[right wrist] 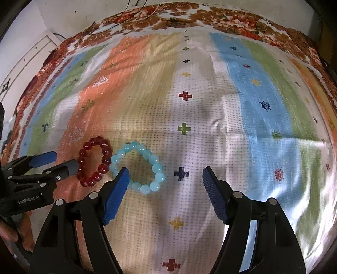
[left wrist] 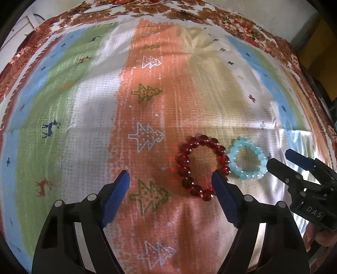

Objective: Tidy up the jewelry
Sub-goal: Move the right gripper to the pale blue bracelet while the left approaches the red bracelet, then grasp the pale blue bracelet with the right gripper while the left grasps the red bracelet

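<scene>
A red bead bracelet [left wrist: 185, 166] lies flat on the striped cloth, touching a pale blue bead bracelet [left wrist: 261, 158] on its right. My left gripper [left wrist: 170, 175] is open and empty; its right finger overlaps the red bracelet's near right edge. The right gripper [left wrist: 278, 160] shows at the right, open, beside the blue bracelet. In the right wrist view the red bracelet [right wrist: 84, 151] and blue bracelet [right wrist: 155, 166] lie at left. My right gripper [right wrist: 164, 172] is open and empty, its left finger over the blue bracelet's near edge. The left gripper [right wrist: 63, 161] is beside the red bracelet.
A striped cloth [left wrist: 147, 105] with tree, deer and cross prints covers the surface, over a brown floral sheet [right wrist: 189, 16] at the far edge. A white wall and door panel [right wrist: 31, 52] stand at the far left. A hand [left wrist: 320, 238] holds the right gripper.
</scene>
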